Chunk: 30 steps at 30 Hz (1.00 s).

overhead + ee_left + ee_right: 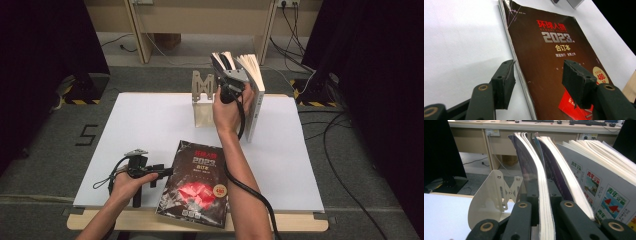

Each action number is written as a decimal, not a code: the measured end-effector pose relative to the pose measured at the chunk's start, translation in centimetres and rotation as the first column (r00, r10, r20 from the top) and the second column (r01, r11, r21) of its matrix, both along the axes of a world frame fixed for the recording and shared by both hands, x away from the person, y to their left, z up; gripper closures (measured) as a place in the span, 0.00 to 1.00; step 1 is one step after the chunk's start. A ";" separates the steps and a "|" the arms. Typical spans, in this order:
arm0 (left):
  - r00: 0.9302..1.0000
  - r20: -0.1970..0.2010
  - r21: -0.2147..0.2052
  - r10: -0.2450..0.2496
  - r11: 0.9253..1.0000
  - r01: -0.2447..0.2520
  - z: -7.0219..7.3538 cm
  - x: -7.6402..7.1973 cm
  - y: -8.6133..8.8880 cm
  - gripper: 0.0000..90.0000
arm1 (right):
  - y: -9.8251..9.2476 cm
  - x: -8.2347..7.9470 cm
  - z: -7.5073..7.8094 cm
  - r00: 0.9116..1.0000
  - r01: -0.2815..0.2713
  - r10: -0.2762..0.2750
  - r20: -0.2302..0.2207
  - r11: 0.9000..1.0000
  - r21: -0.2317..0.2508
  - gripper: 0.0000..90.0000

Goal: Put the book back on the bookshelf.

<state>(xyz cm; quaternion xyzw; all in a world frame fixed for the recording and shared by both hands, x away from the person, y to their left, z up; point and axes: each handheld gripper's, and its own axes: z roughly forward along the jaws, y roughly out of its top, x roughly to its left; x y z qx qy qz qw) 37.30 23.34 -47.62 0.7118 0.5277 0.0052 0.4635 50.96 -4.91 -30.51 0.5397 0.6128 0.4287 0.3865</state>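
Dark magazine [196, 184] lies flat at the near table [150, 120] edge, overhanging slightly. Left gripper [165, 171] rests low just left of it, jaws spread wide, one either side of the magazine's spine edge [522, 75], nothing clamped. Right gripper [226, 67] is raised at the far side, jaws closed on a thin purple booklet [541, 195], held upright between the beige bookend [202, 100] and a standing white book [254, 95].
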 end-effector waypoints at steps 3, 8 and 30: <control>1.000 0.000 0.001 0.002 1.000 -0.002 0.0 0.0 0.1 0.47 | 0.1 0.2 -0.3 1.000 0.002 -0.002 -0.003 1.000 -0.007 0.94; 1.000 0.002 0.002 0.002 1.000 -0.002 0.0 0.0 0.1 0.47 | 0.1 0.3 -0.5 1.000 0.006 -0.007 -0.004 1.000 -0.004 0.94; 1.000 0.002 0.003 -0.002 1.000 0.002 -0.1 -0.1 -0.1 0.47 | 0.1 0.1 -0.3 1.000 0.007 -0.007 -0.006 1.000 -0.023 0.91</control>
